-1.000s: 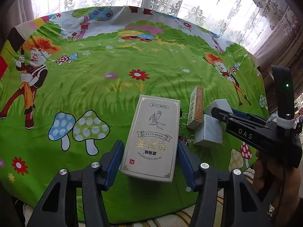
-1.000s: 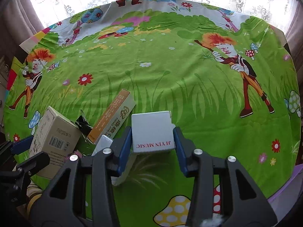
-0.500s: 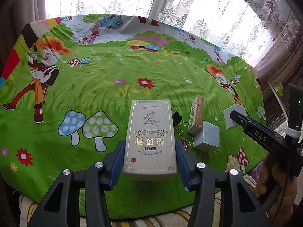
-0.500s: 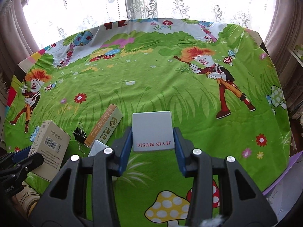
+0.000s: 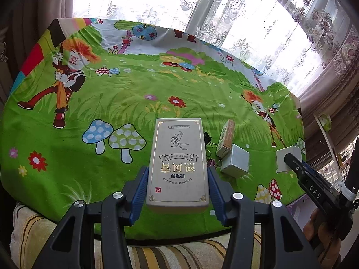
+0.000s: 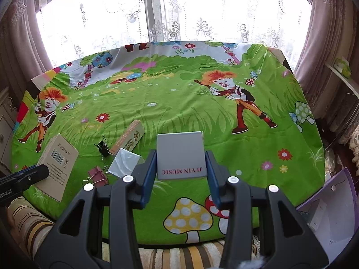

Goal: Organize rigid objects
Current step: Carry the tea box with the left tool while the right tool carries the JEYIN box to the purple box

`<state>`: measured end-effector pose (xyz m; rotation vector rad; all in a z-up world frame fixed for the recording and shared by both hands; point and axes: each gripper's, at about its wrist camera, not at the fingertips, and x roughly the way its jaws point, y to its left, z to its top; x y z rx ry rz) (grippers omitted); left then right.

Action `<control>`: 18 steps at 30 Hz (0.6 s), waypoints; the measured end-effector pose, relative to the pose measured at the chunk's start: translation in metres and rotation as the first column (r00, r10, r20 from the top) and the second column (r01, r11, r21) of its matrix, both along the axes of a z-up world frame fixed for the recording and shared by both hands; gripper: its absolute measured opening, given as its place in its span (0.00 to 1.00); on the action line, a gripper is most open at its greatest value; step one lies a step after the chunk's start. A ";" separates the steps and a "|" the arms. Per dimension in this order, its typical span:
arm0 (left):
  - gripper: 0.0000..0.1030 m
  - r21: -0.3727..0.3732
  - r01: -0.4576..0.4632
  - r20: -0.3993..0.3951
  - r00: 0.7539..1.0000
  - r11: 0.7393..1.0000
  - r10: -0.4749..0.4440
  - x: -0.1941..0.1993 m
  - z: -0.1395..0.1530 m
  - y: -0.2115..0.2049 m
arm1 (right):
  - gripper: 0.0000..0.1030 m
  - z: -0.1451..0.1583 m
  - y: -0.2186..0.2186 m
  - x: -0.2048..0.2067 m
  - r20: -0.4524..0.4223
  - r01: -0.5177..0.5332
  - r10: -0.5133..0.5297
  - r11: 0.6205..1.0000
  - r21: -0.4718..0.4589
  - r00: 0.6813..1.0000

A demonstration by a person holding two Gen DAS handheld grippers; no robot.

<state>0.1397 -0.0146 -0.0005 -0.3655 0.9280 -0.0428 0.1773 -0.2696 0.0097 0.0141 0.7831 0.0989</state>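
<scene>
Left wrist view: both grippers carry boxes above the green cloth [image 5: 134, 123]

Left gripper [image 5: 177, 192] pinches the long cream box [image 5: 178, 163] by its sides; right gripper [image 6: 180, 174] clamps the white box [image 6: 180, 154]; stiff, light, perhaps slippery card

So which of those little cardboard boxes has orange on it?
The long narrow box with the orange side, lying on the green cartoon cloth. The silver-grey box beside it and both held boxes are plain pale.
</scene>
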 end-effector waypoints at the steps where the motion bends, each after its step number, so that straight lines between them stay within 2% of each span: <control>1: 0.50 -0.006 -0.003 0.006 1.000 1.000 0.003 -0.002 0.002 0.000 | 0.45 0.001 0.000 -0.003 0.002 -0.001 0.001 1.000 -0.003 1.000; 11: 0.50 -0.054 0.026 0.055 0.998 0.998 -0.023 -0.024 0.024 -0.019 | 0.45 0.015 -0.004 -0.040 0.037 -0.016 0.017 1.000 -0.009 0.999; 18: 0.50 -0.066 0.109 0.076 0.992 0.992 -0.104 -0.042 0.034 -0.051 | 0.45 0.024 -0.015 -0.066 0.047 -0.011 0.012 1.000 -0.004 0.999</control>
